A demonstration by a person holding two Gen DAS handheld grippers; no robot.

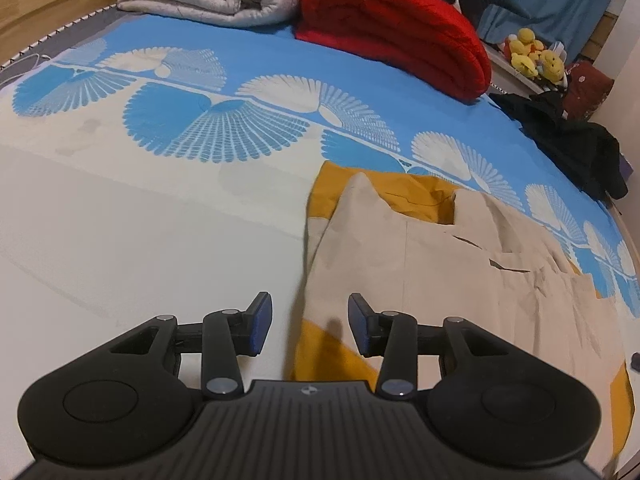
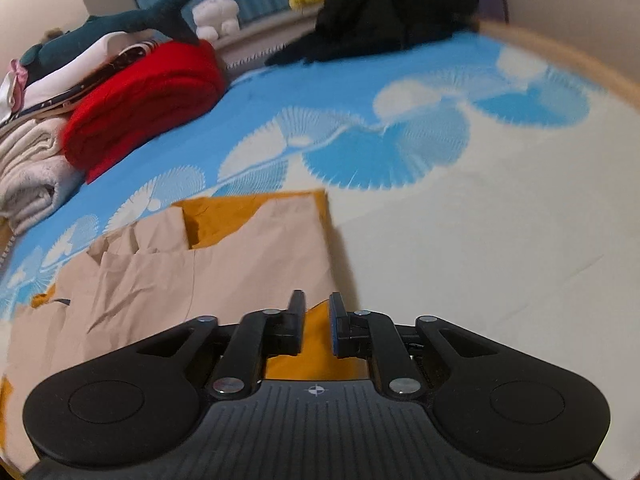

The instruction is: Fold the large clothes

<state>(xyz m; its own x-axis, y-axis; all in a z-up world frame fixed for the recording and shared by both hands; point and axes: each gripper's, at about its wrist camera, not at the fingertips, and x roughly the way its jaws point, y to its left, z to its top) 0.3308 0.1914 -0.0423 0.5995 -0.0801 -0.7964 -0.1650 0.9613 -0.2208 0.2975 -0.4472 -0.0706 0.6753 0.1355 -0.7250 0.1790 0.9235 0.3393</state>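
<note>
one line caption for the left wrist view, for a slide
Left gripper open above the near edge of a beige and mustard garment spread on a blue fan-print bedsheet.

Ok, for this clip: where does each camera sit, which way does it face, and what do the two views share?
Left wrist: sits on the left gripper, tilted down at the garment's left edge; both fingers show, jaws apart, nothing between.
Right wrist: sits on the right gripper, tilted down at the garment's right edge; fingers show, narrow gap, nothing gripped.
Shared: the beige and mustard garment, patterned bedsheet, red blanket, black clothing.
</note>
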